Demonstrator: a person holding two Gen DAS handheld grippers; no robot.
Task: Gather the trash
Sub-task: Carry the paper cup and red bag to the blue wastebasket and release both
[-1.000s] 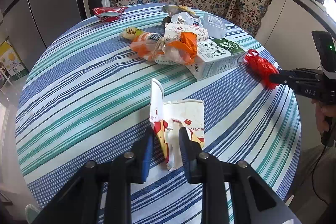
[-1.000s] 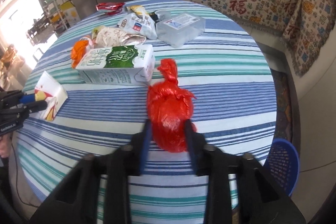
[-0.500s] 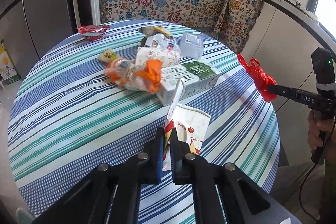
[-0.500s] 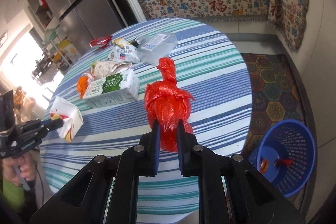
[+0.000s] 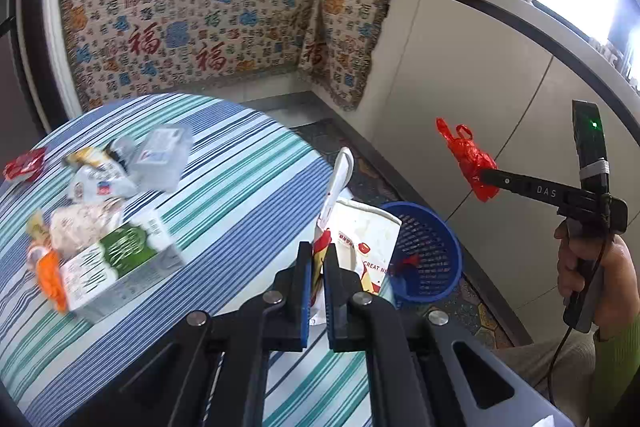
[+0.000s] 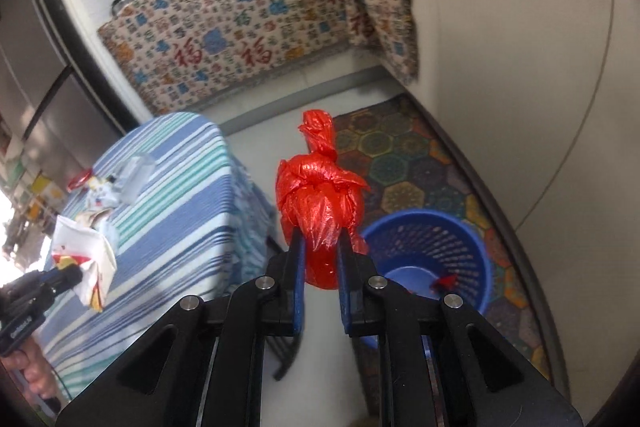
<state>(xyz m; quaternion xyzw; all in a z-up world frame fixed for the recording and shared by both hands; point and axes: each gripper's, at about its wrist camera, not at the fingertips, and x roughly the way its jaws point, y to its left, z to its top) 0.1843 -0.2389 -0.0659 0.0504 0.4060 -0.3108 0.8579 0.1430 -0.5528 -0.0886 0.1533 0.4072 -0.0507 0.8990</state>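
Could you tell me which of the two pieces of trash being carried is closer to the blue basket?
The red plastic bag in the right gripper; it is beside the basket, unlike the paper bag.

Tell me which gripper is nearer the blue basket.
Right, probably. The right gripper holds the red bag just beside the blue basket; the left gripper holds its paper wrapper at the table edge.

Both grippers — left [image 5: 317,259], right [image 6: 320,247] — clamped, raised.

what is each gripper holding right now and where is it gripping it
Left gripper: white paper bag, pinched at its crumpled near edge. Right gripper: knotted red plastic bag, clamped around its lower bulge.
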